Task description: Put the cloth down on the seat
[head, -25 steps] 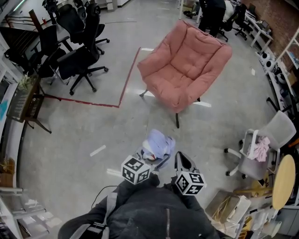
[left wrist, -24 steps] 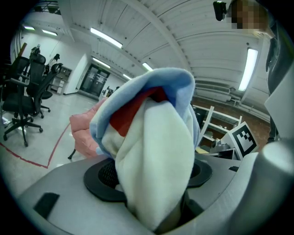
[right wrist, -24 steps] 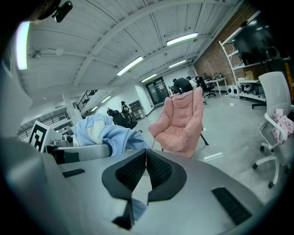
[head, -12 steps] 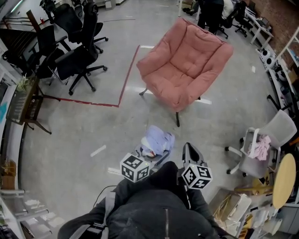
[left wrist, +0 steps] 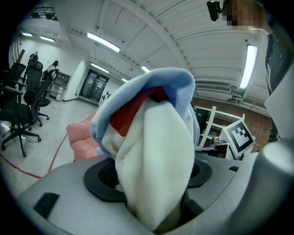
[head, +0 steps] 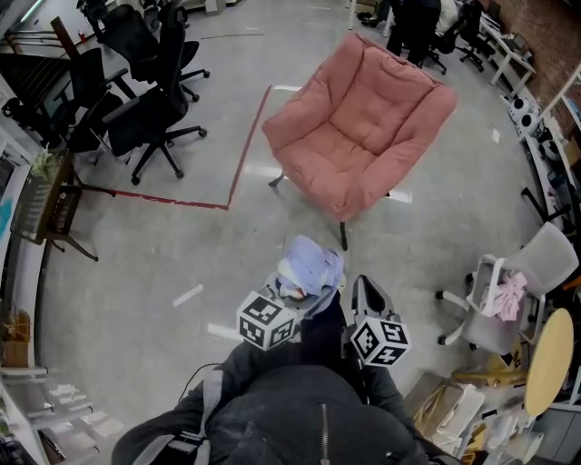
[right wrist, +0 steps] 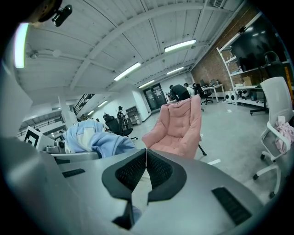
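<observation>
Nearest, at the bottom of the head view, the person's dark jacket [head: 309,418] fills the frame, and both grippers are held out just ahead of it. The left gripper [head: 292,300] has its jaws pinching the cloth [head: 310,265]. In the left gripper view a thick fold of white, red and pale blue fabric is wedged between the pads. It bulges up over them and blocks most of that view. The right gripper [head: 365,292] sits just beside it on the right, its jaws pressed together with nothing between them; the right gripper view shows the two dark pads meeting on a thin line. As far as I can tell it does not touch the cloth.

So the cloth is in the air, bunched at the left jaws, above bare floor [head: 182,245]. Across a stretch of that floor stands the pink chair [head: 363,127], its seat [head: 336,168] turned toward the person with nothing lying on it.

By my reading, the pickup is done and the cloth is on its way. What is left is to reach the chair, bring the cloth over the seat, and spread the left jaws so it rests there.

Farther off are black office chairs [head: 150,113] at left and a white chair [head: 513,304] holding something pink at right. A standing figure [head: 413,23] is behind the pink chair.
</observation>
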A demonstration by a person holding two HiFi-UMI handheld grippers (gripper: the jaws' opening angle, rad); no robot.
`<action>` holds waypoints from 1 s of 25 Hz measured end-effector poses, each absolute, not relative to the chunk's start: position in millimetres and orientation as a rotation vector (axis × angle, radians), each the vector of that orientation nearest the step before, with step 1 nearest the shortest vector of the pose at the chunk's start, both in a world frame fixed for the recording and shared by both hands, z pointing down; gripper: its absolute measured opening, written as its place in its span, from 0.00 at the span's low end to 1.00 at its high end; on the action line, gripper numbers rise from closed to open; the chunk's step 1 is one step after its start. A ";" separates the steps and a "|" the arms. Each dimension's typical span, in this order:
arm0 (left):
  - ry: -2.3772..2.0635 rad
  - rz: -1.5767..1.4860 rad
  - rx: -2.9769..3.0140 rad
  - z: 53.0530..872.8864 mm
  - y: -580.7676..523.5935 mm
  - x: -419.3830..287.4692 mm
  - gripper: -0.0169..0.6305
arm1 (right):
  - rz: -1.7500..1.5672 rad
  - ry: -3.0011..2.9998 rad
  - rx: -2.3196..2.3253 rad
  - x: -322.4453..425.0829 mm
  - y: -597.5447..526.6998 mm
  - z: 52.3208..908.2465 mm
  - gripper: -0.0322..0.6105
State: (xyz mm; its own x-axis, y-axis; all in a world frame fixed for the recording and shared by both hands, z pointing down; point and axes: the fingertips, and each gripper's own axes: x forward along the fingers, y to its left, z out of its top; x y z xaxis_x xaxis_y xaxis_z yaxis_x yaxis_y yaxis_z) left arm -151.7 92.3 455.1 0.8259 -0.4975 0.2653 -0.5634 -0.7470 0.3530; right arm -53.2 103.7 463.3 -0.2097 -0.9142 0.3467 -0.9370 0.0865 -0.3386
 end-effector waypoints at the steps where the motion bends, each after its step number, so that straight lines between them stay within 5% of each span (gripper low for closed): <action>1: -0.792 0.214 2.583 455.0 86.1 -148.1 0.54 | 0.776 -2.283 1.939 -50.6 97.5 463.5 0.06; 25: -0.879 0.228 2.523 455.8 -118.6 -41.0 0.54 | 0.901 -2.346 1.830 51.1 -102.3 468.1 0.06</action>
State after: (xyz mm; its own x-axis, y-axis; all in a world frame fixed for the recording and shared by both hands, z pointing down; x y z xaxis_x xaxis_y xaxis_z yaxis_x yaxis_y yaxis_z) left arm -41.0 -118.6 455.8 0.7827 -0.5468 0.2973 -0.6224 -0.6925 0.3649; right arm 51.1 -102.3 468.1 -0.3066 -0.8786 0.3660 -0.8977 0.1391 -0.4181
